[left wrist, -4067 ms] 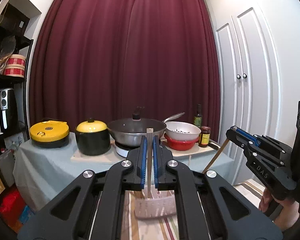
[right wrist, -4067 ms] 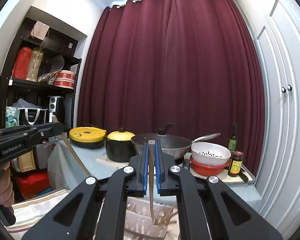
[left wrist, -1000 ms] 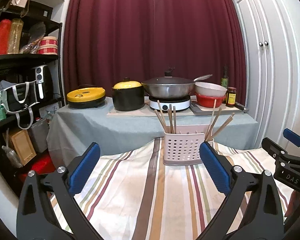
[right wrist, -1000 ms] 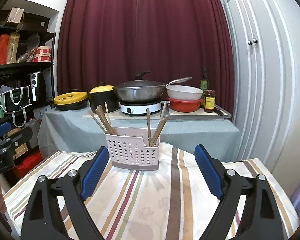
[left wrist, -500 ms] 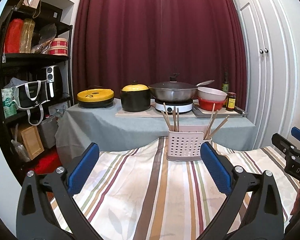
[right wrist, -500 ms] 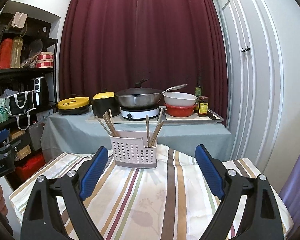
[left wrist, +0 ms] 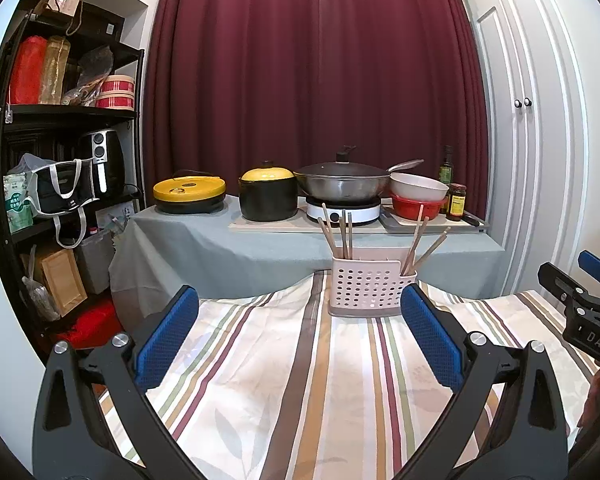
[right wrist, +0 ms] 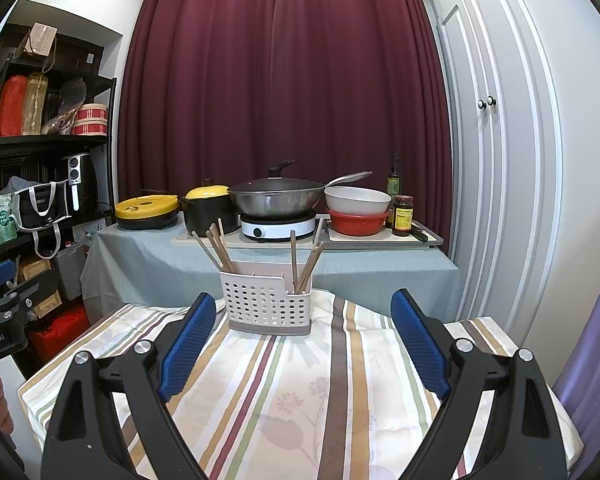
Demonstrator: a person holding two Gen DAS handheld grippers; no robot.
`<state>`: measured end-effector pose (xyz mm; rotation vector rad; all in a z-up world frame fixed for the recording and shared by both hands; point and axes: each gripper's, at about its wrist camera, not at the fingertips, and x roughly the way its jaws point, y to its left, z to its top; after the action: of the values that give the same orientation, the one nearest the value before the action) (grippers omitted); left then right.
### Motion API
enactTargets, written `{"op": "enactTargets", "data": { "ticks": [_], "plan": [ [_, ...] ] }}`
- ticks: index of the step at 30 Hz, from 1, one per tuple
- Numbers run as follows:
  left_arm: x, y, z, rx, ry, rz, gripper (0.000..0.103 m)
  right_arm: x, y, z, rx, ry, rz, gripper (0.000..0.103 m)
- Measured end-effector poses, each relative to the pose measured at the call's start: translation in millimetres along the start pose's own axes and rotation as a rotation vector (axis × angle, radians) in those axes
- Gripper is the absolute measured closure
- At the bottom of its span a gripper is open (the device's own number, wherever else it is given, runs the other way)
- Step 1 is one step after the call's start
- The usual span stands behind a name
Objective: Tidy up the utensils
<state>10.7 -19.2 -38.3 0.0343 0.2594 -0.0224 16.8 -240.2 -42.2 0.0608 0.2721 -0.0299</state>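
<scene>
Right wrist view, centre frame: perforated caddy [right wrist: 266,306] holds your chopsticks [right wrist: 220,248] in two compartments; both your grippers [right wrist: 302,340] [left wrist: 300,334] gape empty.

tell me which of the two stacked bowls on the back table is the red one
The lower bowl is red. It sits under the white bowl, just right of the wok and left of the sauce jar.

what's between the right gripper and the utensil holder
Only bare striped tablecloth, seen in the right wrist view: the right gripper is open and empty, and the utensil holder stands just beyond it.
</scene>
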Motion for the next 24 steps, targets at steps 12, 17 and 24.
{"op": "enactTargets", "data": {
  "ticks": [12, 17, 24],
  "plan": [
    [-1.6, -3.8, 1.6, -0.001, 0.002, -0.009, 0.004, -2.4, -0.7, -0.6, 0.001, 0.000, 0.003, 0.016],
    [-2.1, -3.9, 1.1, -0.004, 0.000, -0.013, 0.004, -3.4, -0.3, -0.6, 0.001, -0.002, 0.003, 0.016],
    [-4.8, -6.1, 1.7, -0.011, -0.011, -0.012, 0.004, -4.5, 0.5, -0.9, -0.002, 0.000, 0.004, 0.016]
  ]
}}
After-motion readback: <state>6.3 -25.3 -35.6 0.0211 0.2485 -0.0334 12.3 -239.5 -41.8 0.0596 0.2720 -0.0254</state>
